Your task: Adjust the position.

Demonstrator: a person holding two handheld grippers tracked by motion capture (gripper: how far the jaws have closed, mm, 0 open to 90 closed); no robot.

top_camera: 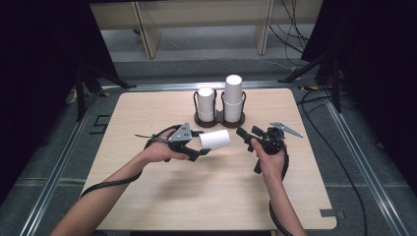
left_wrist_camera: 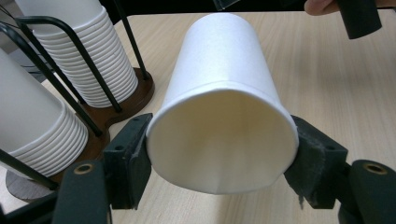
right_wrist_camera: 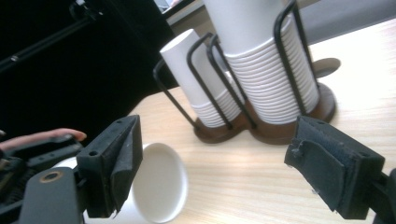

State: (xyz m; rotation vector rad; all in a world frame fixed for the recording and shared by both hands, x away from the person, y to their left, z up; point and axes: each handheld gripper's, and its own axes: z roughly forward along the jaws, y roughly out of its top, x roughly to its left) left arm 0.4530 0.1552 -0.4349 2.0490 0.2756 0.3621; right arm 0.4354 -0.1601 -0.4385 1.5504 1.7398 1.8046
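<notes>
Left gripper (top_camera: 199,147): the person's left hand (top_camera: 160,150) holds it low over the near-middle of the pale wooden table (top_camera: 162,196); its two black padded jaws are clamped on a plain white paper cup (left_wrist_camera: 223,112), one pad on each side near the rim.
Held cup: it lies sideways above the table (not resting on it, as far as the high view tells), open mouth toward the left gripper's camera and closed base toward the right gripper, probably so the right one can take it.
Right gripper (top_camera: 248,136): the right hand (top_camera: 268,157) holds it near the cup's base; its black jaws stand wide apart, holding nothing.
Cup holder (top_camera: 220,119): a dark brown wooden base with black wire uprights stands at the far middle of the table.
Stacks: the wires keep two nested piles of white paper cups upright, the shorter stack (top_camera: 206,103) on the left, the taller stack (top_camera: 233,97) on the right.
Writing: none can be read on cups, holder or grippers.
</notes>
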